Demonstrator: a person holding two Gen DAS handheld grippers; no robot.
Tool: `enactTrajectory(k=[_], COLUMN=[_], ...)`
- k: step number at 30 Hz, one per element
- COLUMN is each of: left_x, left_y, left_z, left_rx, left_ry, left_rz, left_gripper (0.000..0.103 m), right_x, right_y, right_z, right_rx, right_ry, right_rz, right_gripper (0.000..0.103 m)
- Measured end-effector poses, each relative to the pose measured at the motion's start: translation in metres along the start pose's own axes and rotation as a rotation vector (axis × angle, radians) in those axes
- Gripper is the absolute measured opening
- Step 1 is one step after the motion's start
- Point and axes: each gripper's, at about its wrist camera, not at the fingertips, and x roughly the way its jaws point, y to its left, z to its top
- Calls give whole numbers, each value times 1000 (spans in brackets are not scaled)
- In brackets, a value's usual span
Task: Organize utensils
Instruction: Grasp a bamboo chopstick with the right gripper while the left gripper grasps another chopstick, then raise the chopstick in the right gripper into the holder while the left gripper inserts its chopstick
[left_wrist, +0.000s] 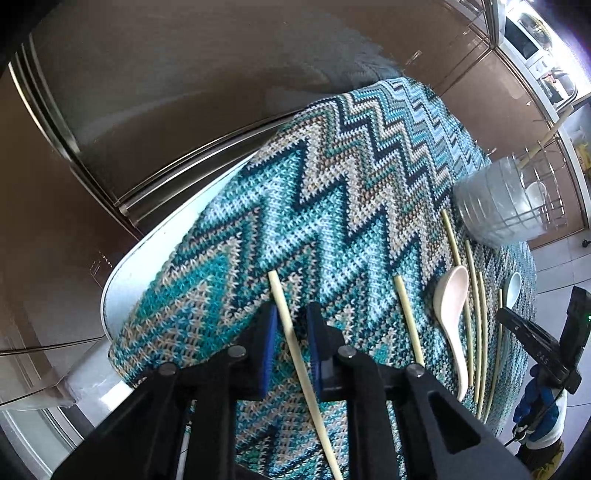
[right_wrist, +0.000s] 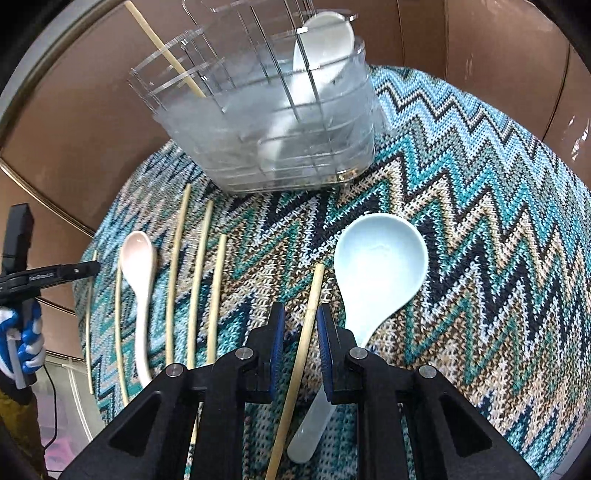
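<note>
My left gripper (left_wrist: 291, 323) is open, its blue pads either side of a pale chopstick (left_wrist: 286, 325) lying on the zigzag cloth (left_wrist: 314, 206). A second chopstick (left_wrist: 408, 319), a pink spoon (left_wrist: 452, 306) and several more chopsticks lie to its right. My right gripper (right_wrist: 301, 325) is open around another chopstick (right_wrist: 306, 332), with a light blue spoon (right_wrist: 380, 258) just right of it. A clear divided organizer (right_wrist: 280, 122) at the back holds a white spoon (right_wrist: 325, 40) and one chopstick (right_wrist: 166, 51).
The pink spoon (right_wrist: 138, 280) and several chopsticks (right_wrist: 197, 277) lie in a row at left in the right wrist view. The left gripper (right_wrist: 48, 275) shows at that view's left edge. Brown cabinet panels (left_wrist: 147, 110) surround the round table.
</note>
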Motion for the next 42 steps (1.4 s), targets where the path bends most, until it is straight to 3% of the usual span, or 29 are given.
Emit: enactTrajectory(k=[14,20,23,29,35,39,42], left_x=[1,1,1,-2,-27,-73,-115], left_y=[0,1,1,1,1,-16,-42], left_z=[2,2,1,-3,-11,-18,-16], left_rx=[-12,-13,-19,-34,-46,-3,44], left_ry=[6,1,-3,-34,-142,-286,-420], left_rz=[-8,2,8,12,-68,-152,-251], left_gripper=[13,10,8,4,4,4,4], right_x=[-12,3,8,2,-35,-76,-117], right_y=[-15,-14,-11,-6,-2,3,10], right_z=[11,15,17,14,4,-4,-8], right_rx=[12,13,14,18,-1,-44,-79], right_ry=[19,56,60,12,-77,-185,-313], right_rz=[-7,-15,-24,4,51,90,122], right_gripper=[18,18,8,6,6,6,6])
